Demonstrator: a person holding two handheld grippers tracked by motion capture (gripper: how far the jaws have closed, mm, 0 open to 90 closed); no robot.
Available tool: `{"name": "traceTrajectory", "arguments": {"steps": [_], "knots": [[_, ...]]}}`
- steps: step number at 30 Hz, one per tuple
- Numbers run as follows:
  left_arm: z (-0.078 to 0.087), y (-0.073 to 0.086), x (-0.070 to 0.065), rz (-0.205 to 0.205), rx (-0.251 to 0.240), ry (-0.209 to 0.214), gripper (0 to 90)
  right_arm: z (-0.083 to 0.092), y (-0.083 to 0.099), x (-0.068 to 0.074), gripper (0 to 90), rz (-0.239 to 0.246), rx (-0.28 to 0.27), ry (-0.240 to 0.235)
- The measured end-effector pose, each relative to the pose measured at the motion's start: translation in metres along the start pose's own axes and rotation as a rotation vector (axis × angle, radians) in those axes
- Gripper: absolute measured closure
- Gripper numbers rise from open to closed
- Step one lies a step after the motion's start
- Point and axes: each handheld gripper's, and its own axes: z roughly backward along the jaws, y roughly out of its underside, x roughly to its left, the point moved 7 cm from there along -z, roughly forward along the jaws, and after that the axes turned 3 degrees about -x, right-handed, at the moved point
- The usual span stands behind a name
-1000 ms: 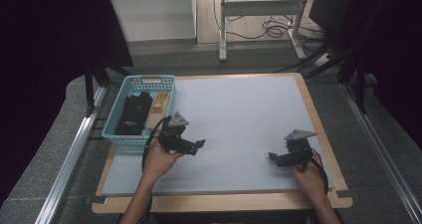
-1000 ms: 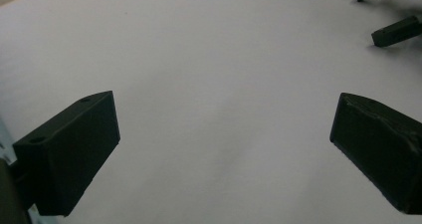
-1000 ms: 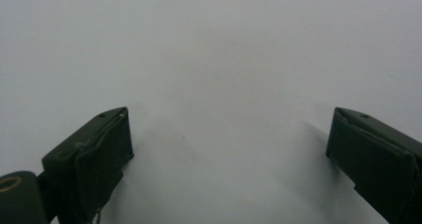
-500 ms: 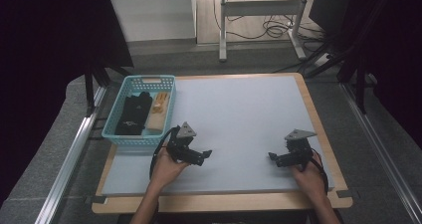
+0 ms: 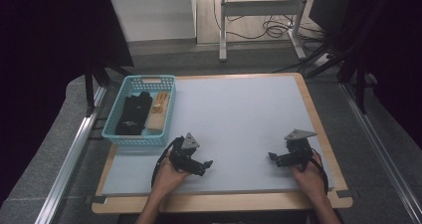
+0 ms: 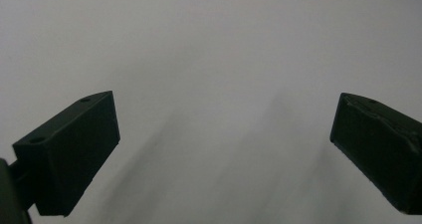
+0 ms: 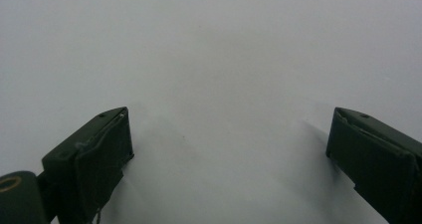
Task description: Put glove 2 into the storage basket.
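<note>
My left gripper (image 5: 206,164) rests low on the pale grey table mat (image 5: 239,119) near the front left, held by a hand, its jaws pointing right. In the left gripper view its black jaws (image 6: 224,149) stand wide apart with only bare mat between them. My right gripper (image 5: 272,158) sits near the front right, held by the other hand, jaws pointing left. The right gripper view has its jaws (image 7: 229,154) spread wide over bare mat, nothing held.
A light blue plastic basket (image 5: 114,134) stands at the table's left edge, with black items (image 5: 132,114) and a tan item (image 5: 158,112) inside. The wooden table border (image 5: 318,119) frames the mat. A metal rail (image 5: 69,154) runs along the left.
My left gripper has moved toward the front edge and lowered onto the mat, turning a little. The right gripper has stayed in place.
</note>
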Motion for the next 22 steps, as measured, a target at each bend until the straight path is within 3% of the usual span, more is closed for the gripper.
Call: {"name": "traceTrajectory", "arguments": {"steps": [8, 13, 15, 22], "knots": [[-0.003, 0.016, 0.000, 0.005, 0.036, -0.005, 0.0, 0.000, 0.000, 0.000, 3.9, 0.000, 0.000, 0.000], [-0.005, 0.018, -0.001, -0.007, 0.068, -0.013, 0.0, 0.000, 0.000, 0.000, 3.8, 0.000, 0.000, 0.000], [-0.005, 0.018, 0.000, 0.012, 0.072, -0.002, 0.0, 0.000, 0.000, 0.000, 3.9, 0.000, 0.000, 0.000], [-0.005, 0.019, -0.001, 0.009, 0.072, -0.006, 0.0, 0.000, 0.000, 0.000, 3.9, 0.002, -0.001, 0.001]]}}
